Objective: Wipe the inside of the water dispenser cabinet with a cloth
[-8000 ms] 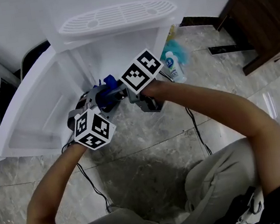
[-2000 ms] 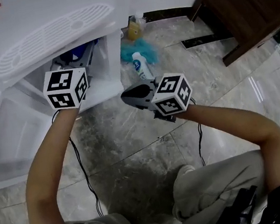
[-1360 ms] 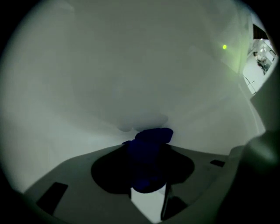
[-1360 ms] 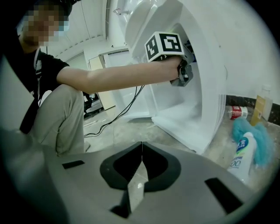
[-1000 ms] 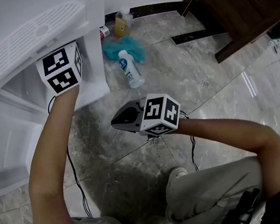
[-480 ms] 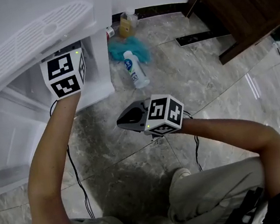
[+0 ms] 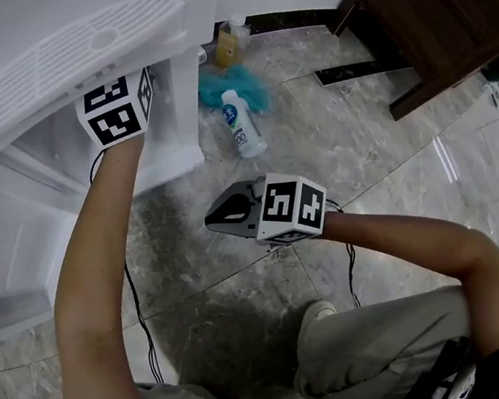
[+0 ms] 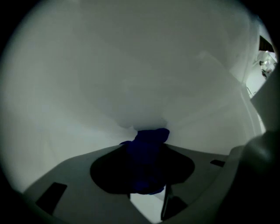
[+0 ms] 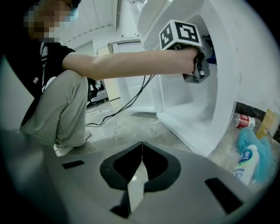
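Observation:
The white water dispenser cabinet stands open, its door swung out to the left. My left gripper reaches inside it, shut on a dark blue cloth that is bunched between the jaws and pressed against the white inner wall. In the head view only its marker cube shows at the opening. The right gripper view shows that left gripper at the cabinet's upper part. My right gripper hangs over the floor outside, shut and with nothing in it.
A white spray bottle, a teal cloth, a yellow bottle and a red can lie on the floor right of the cabinet. Dark wooden furniture stands at the upper right. Black cables run over the marble floor.
Eight seconds ago both grippers were together at the cabinet opening. The right gripper has since drawn back over the floor, and the left went up inside with the cloth. Little moved in the last second.

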A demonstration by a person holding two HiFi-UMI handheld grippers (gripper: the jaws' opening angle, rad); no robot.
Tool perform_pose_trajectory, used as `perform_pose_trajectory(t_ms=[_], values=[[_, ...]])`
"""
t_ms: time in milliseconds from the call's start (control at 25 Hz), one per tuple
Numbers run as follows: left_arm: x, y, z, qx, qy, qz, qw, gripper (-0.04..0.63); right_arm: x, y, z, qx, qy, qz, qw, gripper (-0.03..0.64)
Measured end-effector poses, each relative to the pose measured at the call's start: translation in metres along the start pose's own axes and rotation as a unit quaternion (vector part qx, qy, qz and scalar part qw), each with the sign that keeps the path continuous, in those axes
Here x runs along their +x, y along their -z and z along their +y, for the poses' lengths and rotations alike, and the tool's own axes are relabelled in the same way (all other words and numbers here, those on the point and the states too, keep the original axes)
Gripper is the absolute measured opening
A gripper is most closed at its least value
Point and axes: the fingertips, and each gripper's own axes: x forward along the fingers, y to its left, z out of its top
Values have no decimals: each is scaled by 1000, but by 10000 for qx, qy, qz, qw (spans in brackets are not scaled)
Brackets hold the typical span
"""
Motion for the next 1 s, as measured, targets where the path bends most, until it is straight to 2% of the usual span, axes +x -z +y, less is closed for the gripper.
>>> perform_pose_trajectory(t_ms=[80,160,240,280,360,400,600,680,840,1000], values=[[-2,0,-1,-23,62,13,10000,184,-2,1,-2,31,33,24,10000,-2],[-8,7,-4,27,291,247,9993,184,0,-2,-4,41,36,22,10000,-2],[-19,20,-10,282,620,574,9960,184,2,-5,-9,62,73,12,10000,-2],[-27,25,-16,552,836,689,9926,184,3,-8,-13,92,107,15,9999,-2],[-45,32,-31,1105,1329,841,9814,186,3,-14,-21,146,200,46,9997,-2],[-57,35,-37,1246,1576,919,9753,185,4,-17,-26,151,255,72,9995,-2],[-135,47,-60,1323,2704,1336,9442,186,13,-47,-53,18,505,-8,9987,-2],[-167,54,-59,1368,2910,1496,9350,186,14,-61,-60,-119,608,-61,9981,-2],[-215,75,-45,1427,3008,1951,9225,186,16,-77,-68,-286,781,-20,9965,-2],[-252,95,-36,1536,3318,2411,8990,186,30,-89,-58,-457,647,20,9969,-2]])
